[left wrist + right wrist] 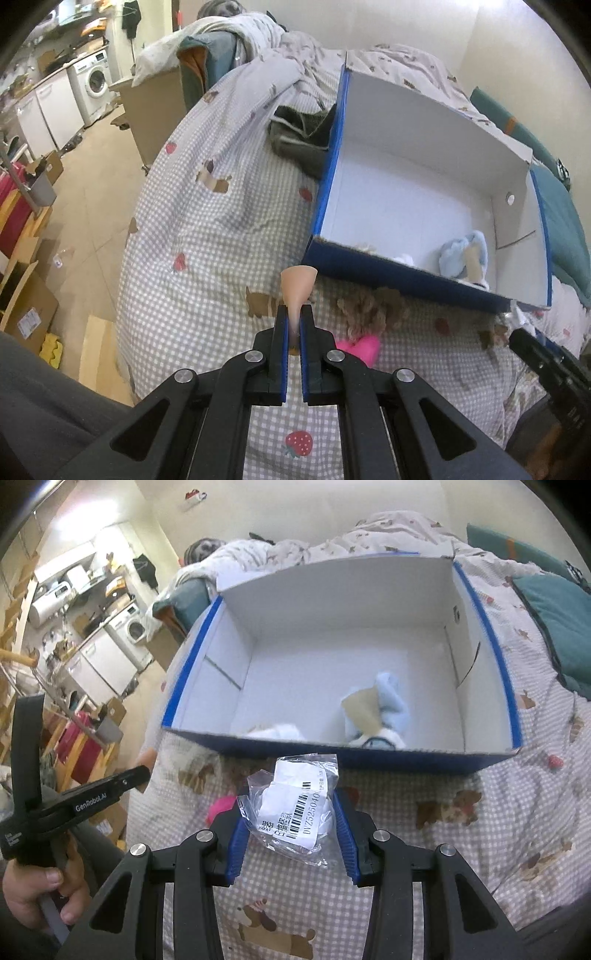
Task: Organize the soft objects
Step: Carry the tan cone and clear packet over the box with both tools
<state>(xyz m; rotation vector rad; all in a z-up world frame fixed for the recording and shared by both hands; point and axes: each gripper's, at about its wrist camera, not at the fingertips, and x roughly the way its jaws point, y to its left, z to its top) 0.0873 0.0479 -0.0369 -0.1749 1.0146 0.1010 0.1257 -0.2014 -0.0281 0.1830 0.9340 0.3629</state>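
In the left wrist view the left tool (293, 325) fills the lower centre of the frame, its blue-lined jaws nearly closed on the thin stem of a peach-coloured soft piece (298, 284) whose flared end stands above the tips. Just past it on the checked bed cover (207, 221) lie a pink item (360, 347) and a brown fuzzy toy (373, 308), the toy touching the near wall of the blue box (388, 271). In the right wrist view the right tool (291, 834) sits at lower centre, jaws partly open and pressed against both sides of a clear plastic bag (295, 808) with a white barcode label, which holds a white soft item. The same pink item shows just left of that bag. Beyond the bag, the open box occupies the middle of the frame, white inside, with a light blue plush (376, 709) resting against its near wall toward the right and a white fluffy piece (277, 733) near the wall's centre. A dark grey garment (299, 136) lies against the box's left side in the left view. At far left, a washing machine (96, 77) stands along the wall.
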